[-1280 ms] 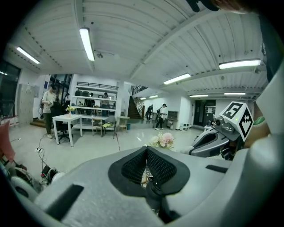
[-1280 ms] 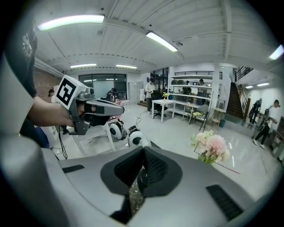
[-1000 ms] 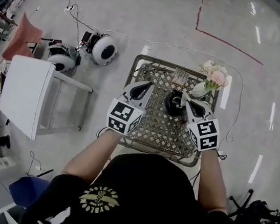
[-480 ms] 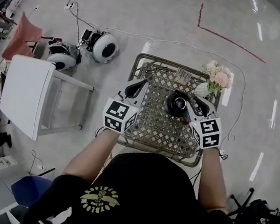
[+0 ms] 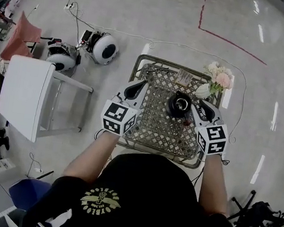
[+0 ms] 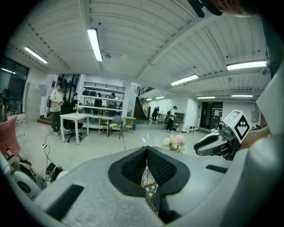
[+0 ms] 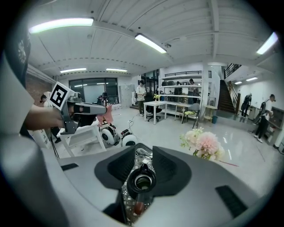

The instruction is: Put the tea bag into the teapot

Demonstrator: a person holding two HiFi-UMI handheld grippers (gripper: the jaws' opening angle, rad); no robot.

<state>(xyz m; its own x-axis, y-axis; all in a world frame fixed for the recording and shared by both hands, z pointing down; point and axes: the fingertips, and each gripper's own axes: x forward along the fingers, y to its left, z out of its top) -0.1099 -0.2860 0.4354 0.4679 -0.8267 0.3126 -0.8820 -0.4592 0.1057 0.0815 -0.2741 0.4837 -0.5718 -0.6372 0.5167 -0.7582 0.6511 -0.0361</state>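
A black teapot (image 5: 179, 104) stands open on the wicker table (image 5: 154, 65). In the right gripper view the teapot (image 7: 141, 181) sits low between the jaws, and something pale shows in its mouth. My right gripper (image 5: 204, 109) hovers just right of the pot; in its own view the right gripper (image 7: 144, 155) is open, its pads clear of the pot and holding nothing. My left gripper (image 5: 135, 89) hangs over the table's left part. The left gripper (image 6: 147, 150) is shut and empty, with only a thin slit toward the table. A small paper packet (image 5: 182, 78) lies at the back.
A vase of pink and white flowers (image 5: 218, 76) stands at the table's back right corner. A small reddish-brown piece (image 5: 187, 122) lies near the pot. A white chair (image 5: 26, 97) and two round white devices (image 5: 104, 49) with cables stand on the floor to the left.
The right gripper drew back from above the teapot toward the right, and its jaws now stand apart. The pale thing at its tips is gone. The left gripper shifted slightly left.
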